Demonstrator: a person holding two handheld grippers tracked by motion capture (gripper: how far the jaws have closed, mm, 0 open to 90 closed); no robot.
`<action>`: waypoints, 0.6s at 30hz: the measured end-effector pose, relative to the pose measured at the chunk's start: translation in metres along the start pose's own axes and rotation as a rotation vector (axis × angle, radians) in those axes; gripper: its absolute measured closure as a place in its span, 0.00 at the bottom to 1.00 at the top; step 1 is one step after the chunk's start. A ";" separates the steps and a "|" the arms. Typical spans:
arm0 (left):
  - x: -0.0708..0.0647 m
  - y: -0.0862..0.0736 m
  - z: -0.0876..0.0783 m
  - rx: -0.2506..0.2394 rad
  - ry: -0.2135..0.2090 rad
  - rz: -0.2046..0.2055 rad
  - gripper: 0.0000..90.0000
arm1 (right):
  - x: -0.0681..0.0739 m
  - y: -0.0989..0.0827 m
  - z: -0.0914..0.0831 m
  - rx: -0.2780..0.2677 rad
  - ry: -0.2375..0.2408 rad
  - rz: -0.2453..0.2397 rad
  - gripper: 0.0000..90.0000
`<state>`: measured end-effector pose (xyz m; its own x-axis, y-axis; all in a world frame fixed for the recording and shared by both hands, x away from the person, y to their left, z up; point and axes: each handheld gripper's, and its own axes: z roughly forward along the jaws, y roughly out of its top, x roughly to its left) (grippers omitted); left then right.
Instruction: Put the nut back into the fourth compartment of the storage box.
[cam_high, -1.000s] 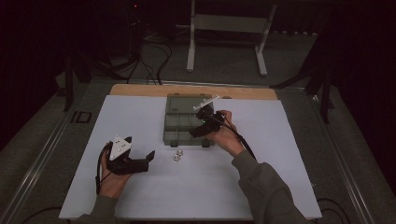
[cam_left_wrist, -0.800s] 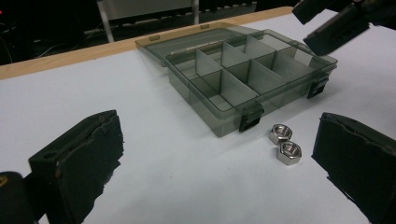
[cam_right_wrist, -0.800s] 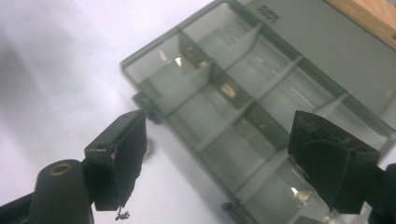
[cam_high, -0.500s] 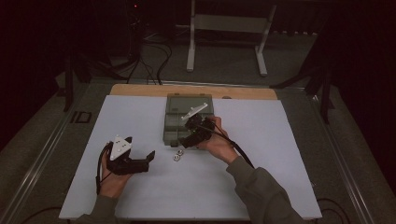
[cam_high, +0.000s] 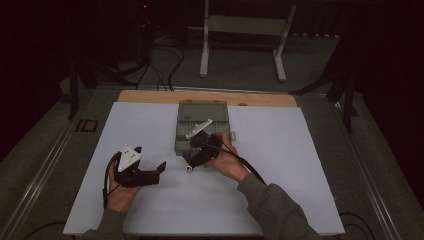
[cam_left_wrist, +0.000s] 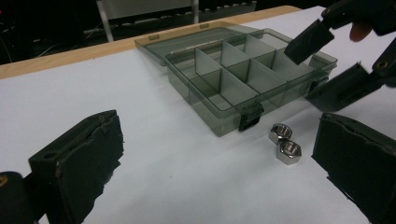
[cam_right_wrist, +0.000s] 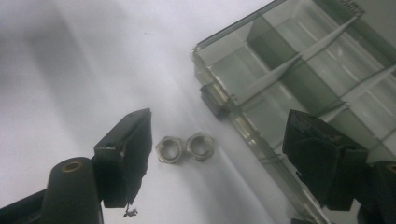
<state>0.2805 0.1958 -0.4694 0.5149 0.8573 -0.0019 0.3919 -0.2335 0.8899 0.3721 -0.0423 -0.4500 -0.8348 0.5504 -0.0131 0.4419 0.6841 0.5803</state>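
Note:
Two steel hex nuts (cam_right_wrist: 186, 148) lie side by side on the white sheet, just in front of an open grey compartment box (cam_right_wrist: 299, 70). My right gripper (cam_right_wrist: 222, 130) hangs close above them, open. Its jaws have just been closing a little, and the nuts lie between them, nearer the left jaw, untouched. From above, the right gripper (cam_high: 192, 161) sits at the box's (cam_high: 202, 125) front left corner over the nuts (cam_high: 189, 168). My left gripper (cam_high: 159, 172) rests open and empty on the sheet to the left, facing the nuts (cam_left_wrist: 285, 142) and the right gripper (cam_left_wrist: 327, 63).
The box's compartments (cam_left_wrist: 210, 77) look empty and its lid lies flat behind it. The white sheet (cam_high: 300, 165) covers the table, with a wooden strip (cam_high: 150, 96) along the far edge. A metal stand (cam_high: 240, 30) and cables are on the floor beyond.
The right hand has moved left and down from over the box to the nuts in front of it. The left hand has stayed in place.

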 end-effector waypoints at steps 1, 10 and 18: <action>0.000 0.000 0.000 0.000 -0.001 0.000 0.02 | 0.001 0.000 0.001 0.003 0.005 -0.003 0.27; 0.000 0.000 0.000 -0.002 0.000 -0.001 0.02 | 0.010 -0.001 0.016 0.032 0.027 -0.013 0.33; 0.001 0.000 0.000 -0.001 0.000 -0.001 0.02 | 0.008 -0.003 0.026 0.054 0.028 0.012 0.45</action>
<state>0.2805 0.1964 -0.4693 0.5146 0.8574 -0.0027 0.3913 -0.2321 0.8905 0.3728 -0.0279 -0.4731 -0.8379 0.5455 0.0172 0.4684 0.7026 0.5357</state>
